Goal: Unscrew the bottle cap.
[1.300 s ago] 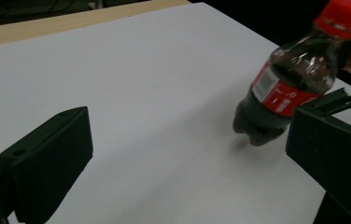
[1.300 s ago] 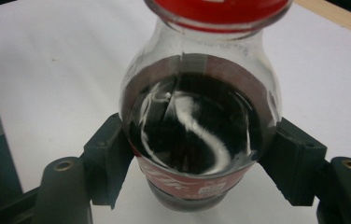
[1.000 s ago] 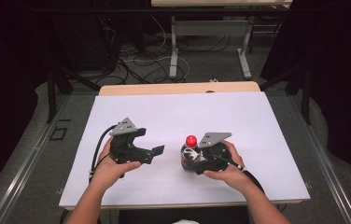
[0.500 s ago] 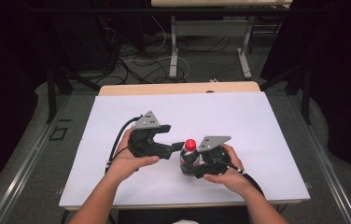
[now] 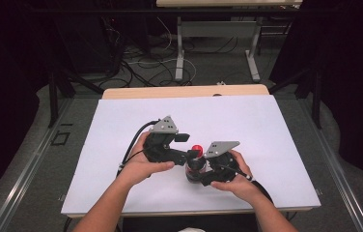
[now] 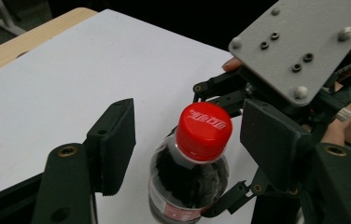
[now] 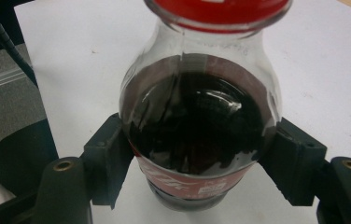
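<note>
Right gripper [image 5: 200,175] clamped on bottle [image 7: 197,135] at label height, one black pad each side of the body, both touching the plastic in right gripper view. Left gripper [image 6: 187,149] spread wide, jaws either side of the red cap [image 6: 204,130] w/ clear gaps both sides, not touching; in high view left gripper [image 5: 185,148] sits just left of the cap.

Bottle: clear plastic, rounded shoulder, dark cola inside up to approx. the shoulder, red label band low on the body w/ white script, red screw cap w/ white lettering on top. Cap on.

Count: 1 bottle, 1 cap, 2 grippers, 2 hands, 1 grey three-cornered plate per gripper.

Standing upright, long axis vertical, cap up, base on the white worktop [image 5: 121,125].

Placed near front-centre of worktop in high view, between the two hands, right of the left hand [image 5: 138,166] and touching-close to the right hand [image 5: 235,181]. Wooden strip along the worktop's far edge; cables on the floor beyond.
</note>
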### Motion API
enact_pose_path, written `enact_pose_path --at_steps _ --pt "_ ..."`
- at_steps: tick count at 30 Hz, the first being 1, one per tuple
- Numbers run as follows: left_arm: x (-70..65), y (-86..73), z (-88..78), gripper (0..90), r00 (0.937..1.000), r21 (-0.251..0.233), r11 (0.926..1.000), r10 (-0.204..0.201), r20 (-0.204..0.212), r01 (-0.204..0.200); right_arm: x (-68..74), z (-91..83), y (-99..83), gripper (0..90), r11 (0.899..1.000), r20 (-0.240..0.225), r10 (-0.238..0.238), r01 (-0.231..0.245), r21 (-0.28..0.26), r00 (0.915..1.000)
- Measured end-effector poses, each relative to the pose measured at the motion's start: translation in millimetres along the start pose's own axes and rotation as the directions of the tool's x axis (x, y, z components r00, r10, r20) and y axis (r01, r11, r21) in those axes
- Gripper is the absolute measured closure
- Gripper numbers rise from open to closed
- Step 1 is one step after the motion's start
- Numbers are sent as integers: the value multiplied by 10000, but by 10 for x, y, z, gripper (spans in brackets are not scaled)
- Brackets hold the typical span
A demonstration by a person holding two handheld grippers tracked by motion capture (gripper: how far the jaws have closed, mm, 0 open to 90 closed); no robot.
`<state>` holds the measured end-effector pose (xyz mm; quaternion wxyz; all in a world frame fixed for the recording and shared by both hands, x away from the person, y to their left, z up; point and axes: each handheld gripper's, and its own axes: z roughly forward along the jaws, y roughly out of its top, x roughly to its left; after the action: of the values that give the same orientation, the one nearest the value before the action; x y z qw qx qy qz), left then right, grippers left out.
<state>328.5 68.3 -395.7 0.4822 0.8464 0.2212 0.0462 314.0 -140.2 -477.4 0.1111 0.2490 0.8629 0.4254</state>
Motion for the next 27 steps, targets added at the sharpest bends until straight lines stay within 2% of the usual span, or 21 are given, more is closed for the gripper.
enact_pose_path --at_steps 1,4,7,10,13,14,15,16,22,24,27 --pt "-4 24 -11 366 9994 291 9994 -198 288 190 2 2 -1 305 10000 -43 5 -5 -6 10000" --pt "-7 39 5 385 9990 404 9989 -271 358 256 9 4 -3 305 10000 -88 7 -6 61 10000" --pt "-9 54 37 419 9977 813 9964 -274 617 223 14 6 -5 305 10000 -165 -17 18 55 9999" --pt "-14 66 72 447 9978 849 9964 -96 659 39 22 8 -3 305 9999 -166 2 0 115 9999" --pt "-15 79 102 465 9963 803 9967 61 851 -130 28 14 -4 305 9999 -231 -87 88 52 9997" --pt "-10 89 101 483 9950 929 9955 118 992 -210 45 13 -1 305 10000 -229 -61 62 12 9997" --pt "-13 88 117 483 9955 815 9964 160 937 -237 45 13 -1 305 10000 -229 -61 62 12 9997" --pt "-11 97 111 498 9947 960 9950 179 1016 -277 43 6 4 305 9999 -300 -104 107 108 9995" --pt "19 119 90 567 9911 1136 9927 245 1310 -396 66 10 12 305 9997 -543 -213 209 -85 9983" --pt "23 120 93 574 9907 1158 9929 130 1358 -289 66 8 15 305 9997 -629 -232 232 3 9977" --pt "45 116 105 582 9890 1294 9907 218 1464 -410 82 16 15 305 9996 -624 -273 265 -134 9977"
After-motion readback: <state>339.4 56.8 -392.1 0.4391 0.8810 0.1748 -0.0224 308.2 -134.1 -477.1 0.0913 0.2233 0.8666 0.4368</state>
